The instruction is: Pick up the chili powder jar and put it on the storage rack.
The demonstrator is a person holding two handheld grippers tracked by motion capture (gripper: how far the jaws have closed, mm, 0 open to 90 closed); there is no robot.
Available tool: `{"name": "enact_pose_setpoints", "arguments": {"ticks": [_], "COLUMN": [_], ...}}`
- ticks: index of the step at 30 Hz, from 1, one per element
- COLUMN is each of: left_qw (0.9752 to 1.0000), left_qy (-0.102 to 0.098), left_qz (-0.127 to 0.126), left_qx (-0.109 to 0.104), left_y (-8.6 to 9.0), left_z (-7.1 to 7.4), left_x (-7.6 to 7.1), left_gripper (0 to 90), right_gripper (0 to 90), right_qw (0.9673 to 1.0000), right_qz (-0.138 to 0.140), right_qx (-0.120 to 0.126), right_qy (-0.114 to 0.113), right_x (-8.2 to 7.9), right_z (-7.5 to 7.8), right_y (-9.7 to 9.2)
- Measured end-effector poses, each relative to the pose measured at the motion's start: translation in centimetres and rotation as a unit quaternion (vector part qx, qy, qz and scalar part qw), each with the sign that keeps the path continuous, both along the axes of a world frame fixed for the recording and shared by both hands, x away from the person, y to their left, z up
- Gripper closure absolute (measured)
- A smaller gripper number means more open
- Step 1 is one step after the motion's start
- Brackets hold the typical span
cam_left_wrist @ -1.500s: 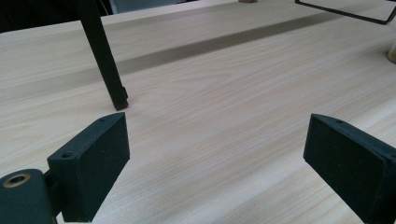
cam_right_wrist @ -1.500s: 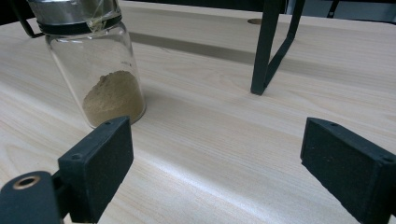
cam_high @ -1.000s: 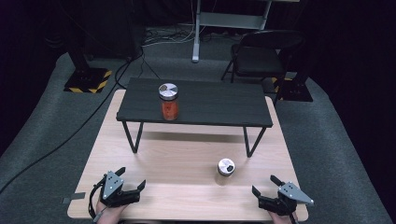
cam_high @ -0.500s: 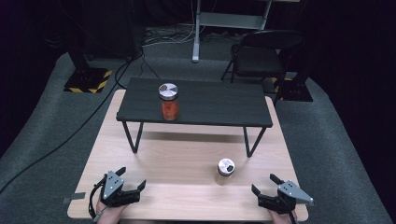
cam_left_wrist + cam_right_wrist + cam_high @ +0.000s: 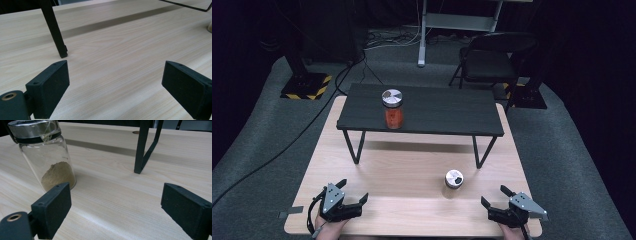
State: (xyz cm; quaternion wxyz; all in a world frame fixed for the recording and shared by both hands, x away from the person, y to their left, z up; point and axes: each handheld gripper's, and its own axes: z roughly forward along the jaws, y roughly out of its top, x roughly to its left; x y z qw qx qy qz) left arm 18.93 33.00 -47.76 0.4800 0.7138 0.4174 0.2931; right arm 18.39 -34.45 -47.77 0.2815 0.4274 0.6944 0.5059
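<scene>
Both grippers parked at the near edge of the surface (image 5: 412,175); left gripper (image 5: 352,197) released, nothing between the jaws; right gripper (image 5: 494,196) released too, jaws wide. Nearest thing: small glass jar (image 5: 454,179) with tan powder, at about 10 o'clock from the right gripper, apart from it. Suggest squaring up, jaws level around the glass below the lid, closing gently. Farther, 12 o'clock: red-filled jar (image 5: 393,109) on black riser shelf (image 5: 442,112).

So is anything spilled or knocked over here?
No, nothing stands out. The jar with red stuff stands upright on the black shelf, and the jar with tan powder stands upright with its lid on, on the wooden table.
</scene>
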Motion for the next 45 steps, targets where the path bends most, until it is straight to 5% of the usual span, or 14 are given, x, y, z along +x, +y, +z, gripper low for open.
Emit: {"name": "enact_pose_setpoints", "arguments": {"ticks": [45], "left_qw": [0.9999], "left_qy": [0.001], "left_qz": [0.004], "left_qx": [0.017], "left_y": [-0.62], "left_z": [0.23], "left_x": [0.02], "left_gripper": [7.3], "right_gripper": [8.9], "right_qw": [1.0], "right_qz": [0.006], "right_qx": [-0.002], "right_qy": [-0.005], "right_x": [-0.24], "right_z": [-0.08], "right_y": [-0.05]}}
